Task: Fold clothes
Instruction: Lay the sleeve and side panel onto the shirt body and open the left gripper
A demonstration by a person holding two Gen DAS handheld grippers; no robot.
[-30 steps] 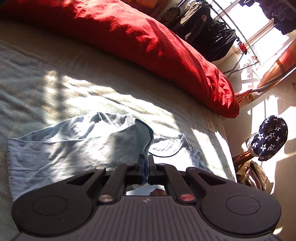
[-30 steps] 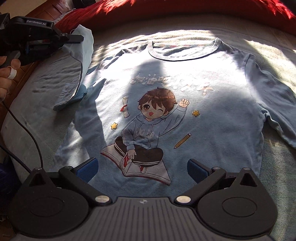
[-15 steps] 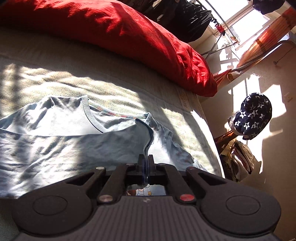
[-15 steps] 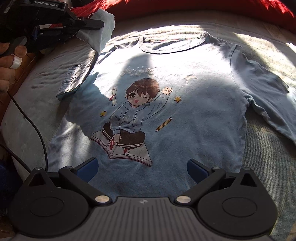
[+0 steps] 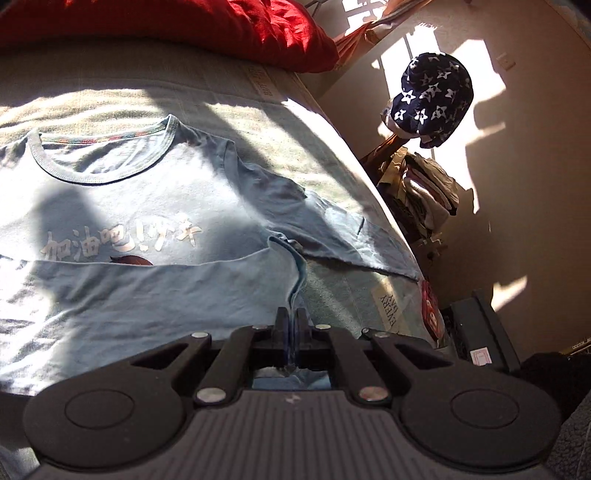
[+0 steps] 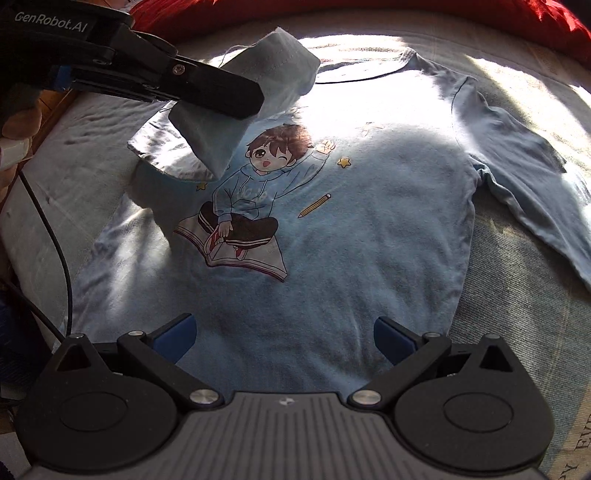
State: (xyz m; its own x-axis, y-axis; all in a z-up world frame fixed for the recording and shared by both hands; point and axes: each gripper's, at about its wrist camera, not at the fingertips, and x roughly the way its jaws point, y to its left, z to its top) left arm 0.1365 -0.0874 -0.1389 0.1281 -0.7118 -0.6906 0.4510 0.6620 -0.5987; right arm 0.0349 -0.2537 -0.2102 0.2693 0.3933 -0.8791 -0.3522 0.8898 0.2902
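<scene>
A light blue long-sleeved shirt (image 6: 369,221) with a cartoon boy print (image 6: 258,192) lies face up on the bed. My left gripper (image 5: 291,319) is shut on the cuff of its left sleeve (image 5: 166,295). In the right wrist view that gripper (image 6: 255,99) holds the sleeve (image 6: 280,70) lifted and folded over the chest, just above the print. The other sleeve (image 6: 535,192) lies flat, stretched out to the right. My right gripper (image 6: 282,338) hovers open over the lower part of the shirt, with nothing between its blue pads (image 6: 173,336).
A red duvet (image 5: 221,29) runs along the far side of the grey-green bed cover (image 6: 517,350). Beyond the bed's right edge are a star-patterned cloth (image 5: 432,96) and a pile of clothes (image 5: 424,192). A black cable (image 6: 55,240) hangs at the left, below a hand (image 6: 14,122).
The left gripper has carried the sleeve rightward, from beside the shirt to over its chest, rolling as it went. The right gripper has drifted a little and stays open.
</scene>
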